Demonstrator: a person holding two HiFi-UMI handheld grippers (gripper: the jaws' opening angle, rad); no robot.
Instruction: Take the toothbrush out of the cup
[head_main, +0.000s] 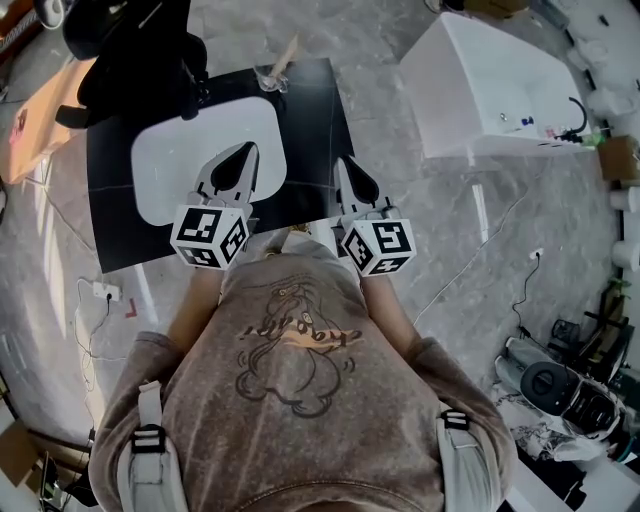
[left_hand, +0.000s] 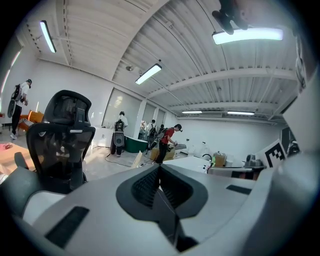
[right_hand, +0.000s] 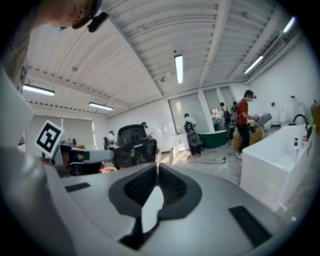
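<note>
A clear cup (head_main: 270, 78) stands at the far edge of a black table (head_main: 315, 115), and a pale toothbrush (head_main: 287, 52) sticks out of it at a slant. My left gripper (head_main: 247, 150) hovers over a white basin (head_main: 170, 150) set in the table, well short of the cup. To its right, my right gripper (head_main: 343, 163) is over the black top. In both gripper views the jaws meet at the tips with nothing held: the left gripper (left_hand: 160, 167) and the right gripper (right_hand: 156, 167). I cannot pick out the cup in either gripper view.
A black office chair (head_main: 130, 50) stands at the table's far left corner, also in the left gripper view (left_hand: 62, 140). A white bathtub (head_main: 490, 85) sits to the right. A power strip (head_main: 105, 291) and cables lie on the floor. People (left_hand: 167, 142) stand far across the room.
</note>
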